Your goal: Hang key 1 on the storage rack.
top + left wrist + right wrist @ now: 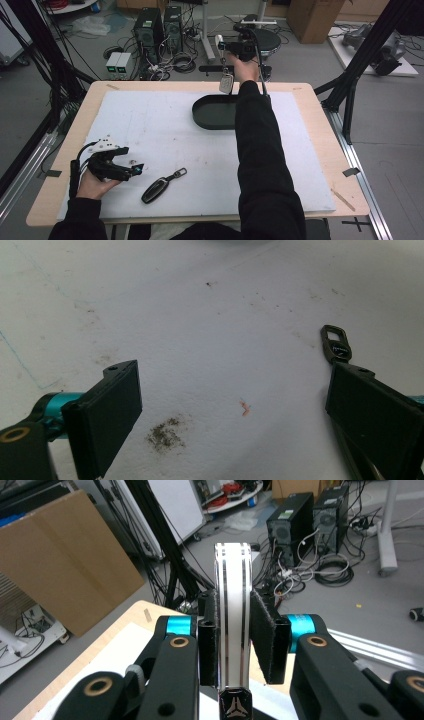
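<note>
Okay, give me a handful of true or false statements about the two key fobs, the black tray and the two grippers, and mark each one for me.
1. The right gripper is shut on a white key fob. True.
2. The black key fob lies inside the black tray. False: it lies on the white mat near the table's front edge, far from the tray.
3. The left gripper has its jaws apart with nothing between them. True.
4. The white key fob rests on the mat. False: it is held in the air, up by the tray's far rim in the high view.
5. The left gripper grips the black key fob. False: in the high view the fob lies on the mat to that gripper's right, not between its jaws.
</note>
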